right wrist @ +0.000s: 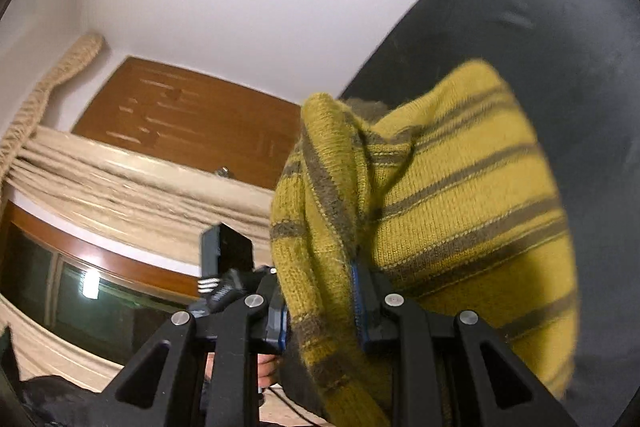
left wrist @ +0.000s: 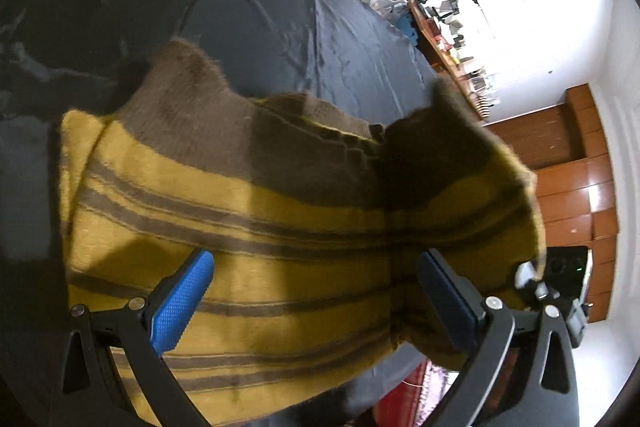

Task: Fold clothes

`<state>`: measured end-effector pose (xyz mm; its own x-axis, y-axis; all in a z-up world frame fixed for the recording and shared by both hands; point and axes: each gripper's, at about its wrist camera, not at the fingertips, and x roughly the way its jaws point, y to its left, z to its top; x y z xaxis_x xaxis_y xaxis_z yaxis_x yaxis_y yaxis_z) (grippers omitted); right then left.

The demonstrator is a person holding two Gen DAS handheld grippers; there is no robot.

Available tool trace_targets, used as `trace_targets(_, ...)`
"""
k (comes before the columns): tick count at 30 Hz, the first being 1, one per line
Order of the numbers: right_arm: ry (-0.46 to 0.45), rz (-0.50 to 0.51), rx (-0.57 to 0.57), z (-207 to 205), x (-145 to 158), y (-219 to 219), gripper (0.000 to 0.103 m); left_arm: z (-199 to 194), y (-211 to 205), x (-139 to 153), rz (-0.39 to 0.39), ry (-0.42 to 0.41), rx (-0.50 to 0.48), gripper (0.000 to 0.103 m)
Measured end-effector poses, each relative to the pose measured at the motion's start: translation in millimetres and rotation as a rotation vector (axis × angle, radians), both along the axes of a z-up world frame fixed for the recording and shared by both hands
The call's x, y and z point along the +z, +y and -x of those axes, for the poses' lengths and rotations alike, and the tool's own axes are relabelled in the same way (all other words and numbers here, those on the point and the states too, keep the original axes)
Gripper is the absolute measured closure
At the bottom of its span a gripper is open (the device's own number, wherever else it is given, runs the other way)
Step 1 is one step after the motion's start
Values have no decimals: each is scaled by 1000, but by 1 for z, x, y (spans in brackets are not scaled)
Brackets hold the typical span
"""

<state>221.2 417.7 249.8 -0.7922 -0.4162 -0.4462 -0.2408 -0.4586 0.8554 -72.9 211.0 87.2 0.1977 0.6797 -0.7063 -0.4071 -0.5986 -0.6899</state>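
Note:
A mustard-yellow knit sweater with brown stripes and a brown upper part (left wrist: pixel 256 195) lies on a dark grey sheet (left wrist: pixel 248 11). My left gripper (left wrist: pixel 316 291) is open above the striped body, its blue pads (left wrist: pixel 184 299) spread wide and holding nothing. My right gripper (right wrist: pixel 320 307) is shut on a fold of the same sweater (right wrist: pixel 460 195) and holds it lifted, the cloth bunched between the blue pads (right wrist: pixel 358 303). The right side of the sweater rises off the sheet in the left wrist view (left wrist: pixel 472 163).
The dark sheet also shows in the right wrist view (right wrist: pixel 540 7). A cluttered wooden shelf (left wrist: pixel 448 39) and a brown tiled floor (left wrist: pixel 572 179) lie beyond the bed. A wooden door (right wrist: pixel 192 119), beige curtains (right wrist: pixel 120 183) and a dark window (right wrist: pixel 80 291) are to the left.

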Motion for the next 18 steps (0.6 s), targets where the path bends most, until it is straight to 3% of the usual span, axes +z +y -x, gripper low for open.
trace_targets(7, -157, -188, 27, 36, -21, -48, 78, 12, -14, -10, -112, -104, -28, 1)
trace_targets(12, -186, -276, 33, 42, -12, -54, 78, 3, 9, -8, -188, -173, -77, 1)
trace_targets(16, -214, -406, 59, 45, -3, -66, 77, -11, 38, -11, -190, -229, -109, 1)
trace_targets(18, -213, -454, 97, 48, -2, -74, 68, -17, 50, -13, -181, -234, -117, 1)
